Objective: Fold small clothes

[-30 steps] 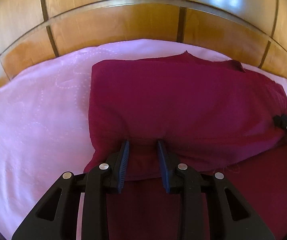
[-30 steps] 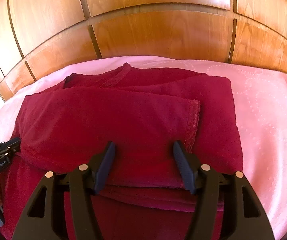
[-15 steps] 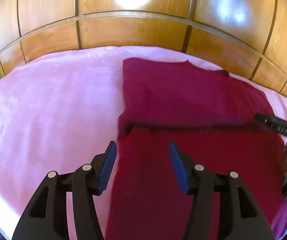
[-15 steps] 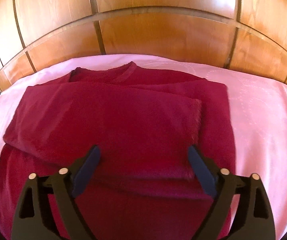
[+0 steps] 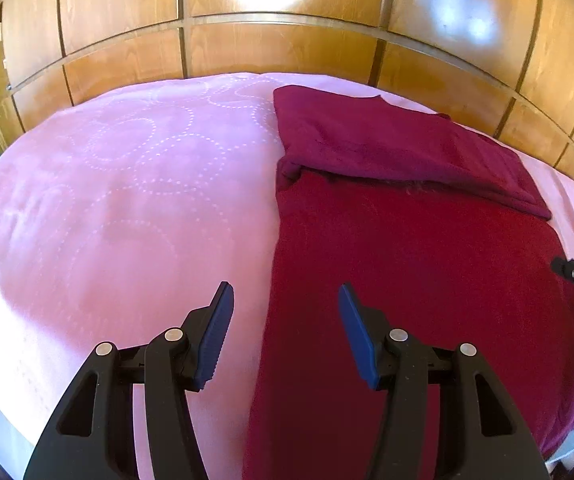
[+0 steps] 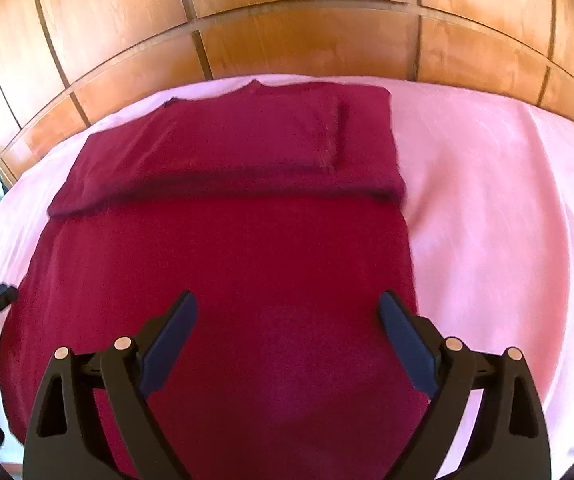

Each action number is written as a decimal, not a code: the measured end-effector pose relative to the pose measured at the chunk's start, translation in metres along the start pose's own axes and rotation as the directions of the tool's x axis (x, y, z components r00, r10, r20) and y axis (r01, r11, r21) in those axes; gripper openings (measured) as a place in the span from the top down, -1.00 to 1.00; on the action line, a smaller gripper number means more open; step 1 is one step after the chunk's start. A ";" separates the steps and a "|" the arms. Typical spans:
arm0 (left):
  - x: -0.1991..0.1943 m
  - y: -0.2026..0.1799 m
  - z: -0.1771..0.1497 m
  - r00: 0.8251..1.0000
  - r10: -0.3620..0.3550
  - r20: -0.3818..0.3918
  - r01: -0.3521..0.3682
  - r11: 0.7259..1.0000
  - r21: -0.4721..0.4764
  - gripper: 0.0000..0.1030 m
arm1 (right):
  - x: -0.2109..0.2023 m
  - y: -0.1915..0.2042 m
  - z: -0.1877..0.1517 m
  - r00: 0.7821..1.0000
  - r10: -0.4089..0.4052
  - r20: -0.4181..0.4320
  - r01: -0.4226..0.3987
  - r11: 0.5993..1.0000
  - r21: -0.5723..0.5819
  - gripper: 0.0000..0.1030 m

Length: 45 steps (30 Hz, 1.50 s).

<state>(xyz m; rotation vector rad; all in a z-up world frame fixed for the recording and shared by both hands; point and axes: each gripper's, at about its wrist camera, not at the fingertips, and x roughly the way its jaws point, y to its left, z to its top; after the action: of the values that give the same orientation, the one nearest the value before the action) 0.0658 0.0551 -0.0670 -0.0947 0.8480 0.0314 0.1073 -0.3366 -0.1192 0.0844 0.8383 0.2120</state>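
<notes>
Release had just happened: both the left gripper (image 5: 285,332) and right gripper (image 6: 289,344) stood apart, withdrawn from the maroon sweater (image 6: 247,248), its far-edge fold laid.

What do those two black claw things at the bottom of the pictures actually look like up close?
Each one, the left gripper and right gripper, is a matte black plastic frame with triangular cut-outs and silver round screw heads. The fingers carry dark blue pads with ridged edges. No cables or sleeves show.

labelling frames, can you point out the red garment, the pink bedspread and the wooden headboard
red garment (image 6: 223,256): right wrist view, flat lower half.
pink bedspread (image 5: 119,208): left wrist view, bare dotted area.
wooden headboard (image 6: 307,44): right wrist view, centre panel.
</notes>
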 end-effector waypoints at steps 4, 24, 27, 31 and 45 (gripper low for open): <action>-0.010 -0.004 -0.007 1.000 -0.019 0.014 0.019 1.000 0.008 -0.04 | -0.015 -0.009 -0.022 1.000 -0.011 -0.006 0.012 0.999 0.037 -0.80; -0.021 -0.003 -0.035 0.999 -0.051 -0.013 0.051 0.999 0.003 -0.04 | -0.052 -0.024 -0.083 0.997 0.048 -0.056 -0.043 0.995 0.095 -0.81; -0.018 0.003 -0.044 0.998 -0.050 -0.037 0.050 0.999 -0.008 -0.04 | -0.054 -0.024 -0.089 0.996 0.053 -0.067 -0.047 0.995 0.087 -0.81; -0.021 0.008 -0.053 0.996 -0.065 -0.053 0.065 0.998 -0.004 -0.04 | -0.057 -0.023 -0.095 0.995 0.061 -0.084 -0.054 0.995 0.078 -0.81; -0.050 0.021 -0.099 0.964 -0.226 -0.142 0.232 0.972 0.031 0.83 | -0.072 -0.031 -0.123 0.972 0.132 -0.192 -0.122 0.990 0.065 0.35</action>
<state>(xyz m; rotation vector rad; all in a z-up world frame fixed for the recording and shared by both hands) -0.0420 0.0668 -0.0960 -0.1508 0.9710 -0.2151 -0.0266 -0.3837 -0.1535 0.1687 1.0367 0.3225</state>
